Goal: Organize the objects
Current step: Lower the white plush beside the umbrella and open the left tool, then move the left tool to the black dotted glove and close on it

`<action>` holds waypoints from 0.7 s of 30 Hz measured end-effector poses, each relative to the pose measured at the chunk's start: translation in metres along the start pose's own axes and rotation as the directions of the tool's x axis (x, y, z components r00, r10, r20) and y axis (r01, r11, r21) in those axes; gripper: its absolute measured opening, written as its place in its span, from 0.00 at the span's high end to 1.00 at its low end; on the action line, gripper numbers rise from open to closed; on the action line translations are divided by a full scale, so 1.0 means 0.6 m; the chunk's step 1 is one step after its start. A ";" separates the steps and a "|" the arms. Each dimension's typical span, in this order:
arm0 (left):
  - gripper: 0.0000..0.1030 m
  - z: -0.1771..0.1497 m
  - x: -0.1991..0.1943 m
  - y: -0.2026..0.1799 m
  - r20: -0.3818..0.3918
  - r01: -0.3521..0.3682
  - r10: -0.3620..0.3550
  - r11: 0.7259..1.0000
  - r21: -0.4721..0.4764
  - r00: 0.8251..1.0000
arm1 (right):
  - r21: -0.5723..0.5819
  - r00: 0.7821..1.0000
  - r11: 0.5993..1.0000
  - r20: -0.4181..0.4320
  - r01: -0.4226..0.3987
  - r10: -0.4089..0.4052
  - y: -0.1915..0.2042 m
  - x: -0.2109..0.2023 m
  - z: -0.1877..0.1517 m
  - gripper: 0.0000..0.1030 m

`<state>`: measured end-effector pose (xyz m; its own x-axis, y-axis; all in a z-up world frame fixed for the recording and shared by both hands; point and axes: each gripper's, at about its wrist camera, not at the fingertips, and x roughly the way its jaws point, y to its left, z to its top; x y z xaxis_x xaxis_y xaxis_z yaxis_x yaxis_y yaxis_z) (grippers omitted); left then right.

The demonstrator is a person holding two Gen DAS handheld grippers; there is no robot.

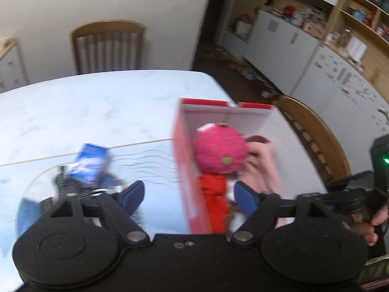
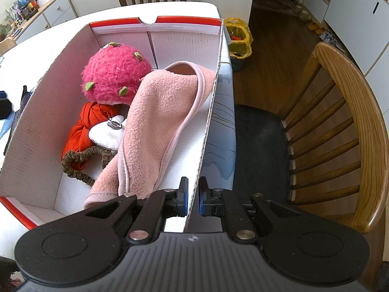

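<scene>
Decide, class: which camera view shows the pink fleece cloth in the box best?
The right wrist view: the pink fleece cloth lies sharp and nearly whole inside the box, draped beside the fuzzy pink toy. The left wrist view is blurred and shows only part of the cloth, behind the toy.

My left wrist view is smeared with motion blur, so the print on the little blue box [image 1: 89, 166] is unreadable and the dotted fabric [image 1: 62, 189] under it is mostly hidden behind my left gripper [image 1: 187, 196], can't tell what it is. In the cardboard box [image 2: 48, 112] the pink fleece blanket [image 2: 155, 126] covers part of the pink plush toy [image 2: 114, 77] and the white pouch [image 2: 107, 133], and the orange cloth [image 2: 85, 126] is half buried under those. The box's near corner is cut off behind my right gripper [image 2: 193, 200], and the shelf clutter [image 1: 359, 17] is too small to make out.
</scene>
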<state>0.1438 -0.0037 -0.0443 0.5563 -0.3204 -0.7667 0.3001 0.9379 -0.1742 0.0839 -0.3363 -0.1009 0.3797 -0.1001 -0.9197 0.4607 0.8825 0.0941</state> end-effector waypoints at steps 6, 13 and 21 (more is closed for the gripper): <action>0.10 -0.008 -0.016 0.071 -0.005 -0.102 0.102 0.992 -0.072 0.995 | 0.002 1.000 1.000 -0.014 0.009 -0.009 0.003 0.004 0.000 0.93; 0.03 -0.027 0.006 0.137 -0.049 -0.197 0.193 0.973 -0.120 0.980 | 0.013 1.000 1.000 -0.017 0.015 -0.014 0.002 0.004 0.001 0.92; 0.03 -0.054 0.052 0.184 -0.104 -0.274 0.262 0.953 -0.126 0.959 | 0.016 0.999 0.999 -0.022 0.034 -0.034 0.006 0.006 0.005 0.92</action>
<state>0.1690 0.0942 -0.1074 0.5320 -0.0479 -0.8454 0.0359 0.9988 -0.0340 0.0892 -0.3345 -0.1028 0.3465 -0.1200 -0.9304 0.4863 0.8711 0.0687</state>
